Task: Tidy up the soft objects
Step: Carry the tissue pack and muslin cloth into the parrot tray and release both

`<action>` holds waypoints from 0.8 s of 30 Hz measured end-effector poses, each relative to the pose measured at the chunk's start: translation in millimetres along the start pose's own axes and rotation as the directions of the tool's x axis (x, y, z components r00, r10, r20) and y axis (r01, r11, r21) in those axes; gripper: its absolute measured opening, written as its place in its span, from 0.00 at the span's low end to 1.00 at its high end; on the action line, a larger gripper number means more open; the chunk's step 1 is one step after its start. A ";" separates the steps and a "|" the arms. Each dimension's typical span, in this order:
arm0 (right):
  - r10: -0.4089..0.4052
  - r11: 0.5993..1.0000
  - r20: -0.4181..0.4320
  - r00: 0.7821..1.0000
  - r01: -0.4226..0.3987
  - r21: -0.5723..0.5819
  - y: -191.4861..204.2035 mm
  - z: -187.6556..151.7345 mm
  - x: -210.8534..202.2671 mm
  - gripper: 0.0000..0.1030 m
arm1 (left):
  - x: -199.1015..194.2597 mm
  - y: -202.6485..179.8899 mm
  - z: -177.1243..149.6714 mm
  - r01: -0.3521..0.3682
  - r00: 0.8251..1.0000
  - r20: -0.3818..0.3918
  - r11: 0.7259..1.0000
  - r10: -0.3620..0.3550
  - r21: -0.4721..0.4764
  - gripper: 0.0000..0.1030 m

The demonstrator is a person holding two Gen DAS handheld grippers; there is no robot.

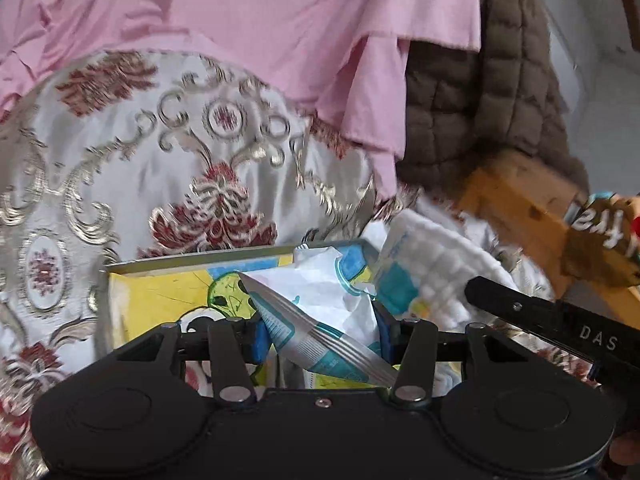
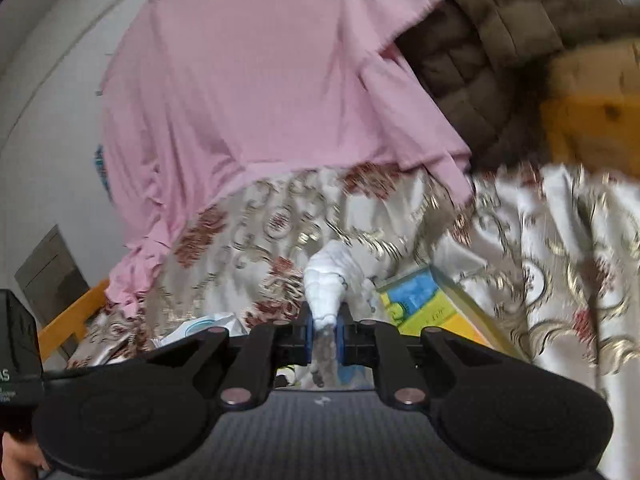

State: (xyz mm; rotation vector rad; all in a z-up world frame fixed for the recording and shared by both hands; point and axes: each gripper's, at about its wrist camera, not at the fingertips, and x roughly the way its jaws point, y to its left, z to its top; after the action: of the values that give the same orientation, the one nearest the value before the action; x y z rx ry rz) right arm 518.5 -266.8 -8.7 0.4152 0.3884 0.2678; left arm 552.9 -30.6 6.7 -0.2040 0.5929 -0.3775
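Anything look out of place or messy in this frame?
Yes. The yellow box on the patterned bedspread has crumpled packaging spilling out of it, and a pink cloth lies rumpled over the bedspread rather than folded.

Soft daylight, evenly bright; motion blur smears both views, fisheye bending edges, corners dark

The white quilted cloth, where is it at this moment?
The white quilted cloth is pinched in the right gripper, held above the floral bedspread. In the left wrist view it hangs at the right, beside the yellow and blue box.
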 end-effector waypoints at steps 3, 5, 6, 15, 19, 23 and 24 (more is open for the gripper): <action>-0.034 0.999 -0.032 0.999 0.036 0.037 -11.0 0.7 20.1 0.12 | 27.5 4.5 -0.7 0.002 0.999 -0.050 1.000 -0.003 -0.019 0.49; -0.052 0.997 -0.055 0.997 0.055 0.053 -17.0 0.3 30.9 0.12 | 42.5 6.0 -1.7 0.000 0.997 -0.079 1.000 0.000 -0.006 0.49; -0.059 0.996 -0.062 0.996 0.062 0.058 -20.0 -0.9 34.8 0.12 | 48.9 6.3 -2.7 -0.005 0.996 -0.092 1.000 0.005 0.006 0.49; -0.072 0.992 -0.139 0.988 0.086 0.096 -36.0 -16.0 55.3 0.12 | 78.9 10.8 -16.7 -0.029 0.983 -0.182 0.999 0.032 0.020 0.50; -0.066 0.993 -0.170 0.983 0.081 0.086 -31.5 -21.4 58.1 0.15 | 74.0 8.8 -19.3 -0.037 0.982 -0.182 0.999 0.043 0.034 0.50; -0.070 0.994 -0.180 0.981 0.083 0.065 -26.4 -22.9 56.1 0.19 | 69.7 9.4 -19.6 -0.066 0.982 -0.173 0.997 0.073 0.047 0.50; -0.074 0.995 -0.181 0.981 0.086 0.059 -25.5 -23.6 55.6 0.19 | 68.8 9.5 -19.4 -0.070 0.982 -0.173 0.997 0.077 0.046 0.50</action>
State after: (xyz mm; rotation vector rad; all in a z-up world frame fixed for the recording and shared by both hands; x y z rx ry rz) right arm 562.7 -263.1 -57.0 0.4414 0.5901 0.2148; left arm 597.0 -51.2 -46.5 -0.1110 0.7633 -0.3378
